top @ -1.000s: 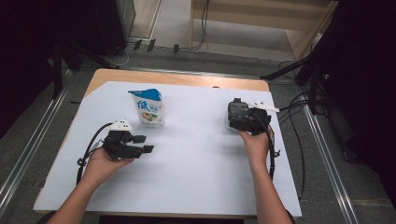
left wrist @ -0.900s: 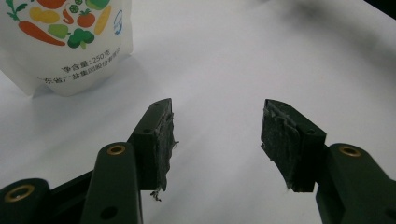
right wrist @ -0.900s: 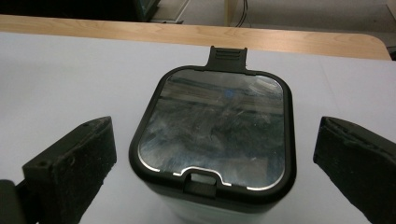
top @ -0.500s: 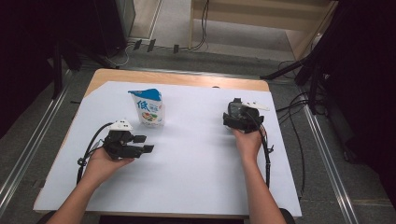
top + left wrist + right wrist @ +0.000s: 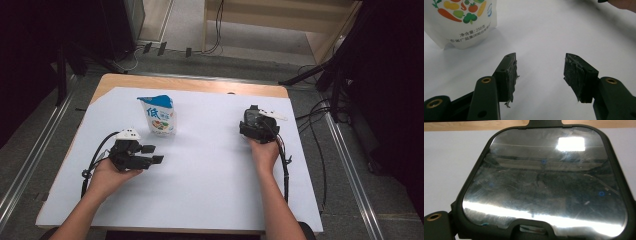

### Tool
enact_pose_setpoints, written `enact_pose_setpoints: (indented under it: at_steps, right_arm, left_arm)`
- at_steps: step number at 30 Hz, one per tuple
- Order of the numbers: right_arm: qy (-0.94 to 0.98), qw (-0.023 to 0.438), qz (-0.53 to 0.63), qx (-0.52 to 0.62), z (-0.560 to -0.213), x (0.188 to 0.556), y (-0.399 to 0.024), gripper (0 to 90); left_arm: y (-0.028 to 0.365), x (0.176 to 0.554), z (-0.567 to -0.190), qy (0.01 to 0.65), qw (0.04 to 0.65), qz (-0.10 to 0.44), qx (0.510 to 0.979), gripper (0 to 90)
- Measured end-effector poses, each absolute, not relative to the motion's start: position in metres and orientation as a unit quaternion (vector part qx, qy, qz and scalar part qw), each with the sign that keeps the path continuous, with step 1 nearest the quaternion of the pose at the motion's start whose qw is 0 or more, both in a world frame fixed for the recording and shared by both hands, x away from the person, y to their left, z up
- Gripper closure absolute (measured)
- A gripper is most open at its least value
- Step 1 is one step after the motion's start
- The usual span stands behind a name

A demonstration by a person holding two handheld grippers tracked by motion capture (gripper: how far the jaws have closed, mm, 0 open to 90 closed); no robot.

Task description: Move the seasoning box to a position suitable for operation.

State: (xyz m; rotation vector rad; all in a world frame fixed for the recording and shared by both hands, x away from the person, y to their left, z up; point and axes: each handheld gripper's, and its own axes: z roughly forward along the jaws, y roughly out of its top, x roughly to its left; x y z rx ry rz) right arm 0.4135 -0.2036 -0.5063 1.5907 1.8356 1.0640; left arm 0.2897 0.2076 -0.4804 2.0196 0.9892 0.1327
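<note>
A wooden table [image 5: 190, 84] carries a large white sheet [image 5: 210, 175] that covers nearly all of its top; a strip of bare wood runs along the far edge and at the far left corner.

The next largest thing is a white stand-up pouch [image 5: 159, 115] with a blue top and printed vegetables. It stands upright on the sheet towards the far left corner, well clear of both hands. In the left gripper view the pouch [image 5: 461, 22] fills the upper left, just ahead of the jaws and apart from them.

The right gripper [image 5: 256, 126] sits near the right edge, about midway between the far and near edges, held from behind by the right hand [image 5: 264, 152]. Its own view looks onto a dark, scratched, glossy panel with rounded corners [image 5: 544, 182], set in a black frame and very close to the camera. Whether these jaws are parted or closed cannot be told.

The left gripper [image 5: 150, 155] lies low over the sheet near the left edge, held in the left hand [image 5: 107, 175] and pointing towards the middle. Its jaws stand roughly half apart with bare sheet between the worn pads [image 5: 510, 75], gripping nothing.
</note>
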Motion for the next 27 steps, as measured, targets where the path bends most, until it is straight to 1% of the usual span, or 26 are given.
enact_pose_setpoints:
  at_steps: [2, 9, 16, 19, 27]
  right_arm:
    - [0.674, 0.245, 0.387, 0.58, -0.506, 0.413, -0.203, 9.2]
    - [0.678, 0.276, 0.381, 0.565, -0.502, 0.408, -0.204, 15.5]
    - [0.682, 0.272, 0.383, 0.561, -0.499, 0.408, -0.207, 16.2]
    - [0.682, 0.261, 0.391, 0.561, -0.498, 0.408, -0.209, 16.4]
    - [0.686, 0.268, 0.395, 0.55, -0.489, 0.401, -0.208, 16.6]
  left_arm:
    - [0.208, 0.29, -0.48, 0.396, 0.43, 0.054, 0.81, 45.2]
    - [0.208, 0.291, -0.481, 0.397, 0.43, 0.056, 0.809, 45.2]
    - [0.208, 0.293, -0.481, 0.395, 0.43, 0.053, 0.81, 45.2]
    - [0.208, 0.293, -0.481, 0.396, 0.431, 0.053, 0.809, 45.1]
    - [0.207, 0.296, -0.481, 0.4, 0.431, 0.047, 0.808, 44.9]
